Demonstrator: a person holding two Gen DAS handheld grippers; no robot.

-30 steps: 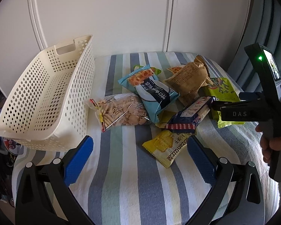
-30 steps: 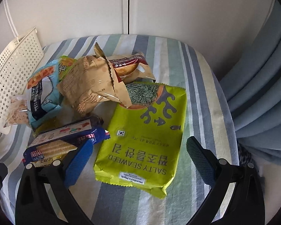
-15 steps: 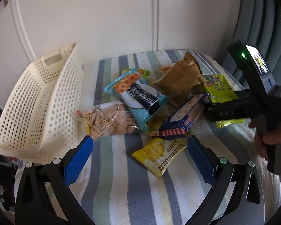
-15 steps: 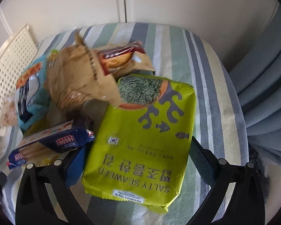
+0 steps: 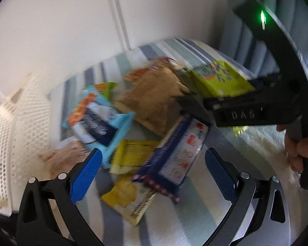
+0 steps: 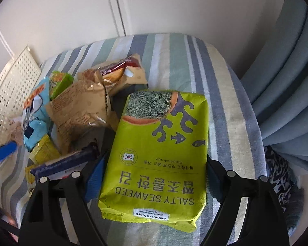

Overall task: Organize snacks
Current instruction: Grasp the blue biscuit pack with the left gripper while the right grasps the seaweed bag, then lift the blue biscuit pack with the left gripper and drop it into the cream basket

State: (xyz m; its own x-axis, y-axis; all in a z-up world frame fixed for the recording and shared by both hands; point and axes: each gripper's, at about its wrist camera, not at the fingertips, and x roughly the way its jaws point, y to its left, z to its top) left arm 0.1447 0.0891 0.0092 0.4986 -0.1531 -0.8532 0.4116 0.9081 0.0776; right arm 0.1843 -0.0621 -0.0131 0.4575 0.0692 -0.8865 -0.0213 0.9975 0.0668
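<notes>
Far left there's the white perforated basket (image 5: 12,135), tipped up on its side at the edge of the striped cloth (image 5: 195,221). Nothing visible inside it as far as I can tell, the left view is pretty blurry. Right next to it sits a clear bag of small biscuits (image 5: 65,155), then a light blue packet (image 5: 96,123) leaning partly over a yellow wafer pack (image 5: 131,155). Another yellow packet (image 5: 129,196) lies closer to the camera, flat on the cloth.

The left gripper (image 5: 152,168) hovers over the middle of the pile with its blue pads spread wide, gripping nothing. The dark blue cracker box (image 5: 174,153) sits right between them, tilted up on the other snacks. Behind that is a crumpled brown paper bag (image 5: 154,102), resting against a brown-and-red packet (image 6: 121,73).

Over on the right, the big lime green seaweed bag (image 6: 160,155) lies flat on the cloth, label upside down to the camera. The right gripper (image 6: 154,182) has its fingers wide apart, one along each side of the bag's near end; can't tell whether they touch it. A hand (image 5: 301,149) holds that gripper's handle. Blue curtain (image 6: 287,82) hangs at far right.
</notes>
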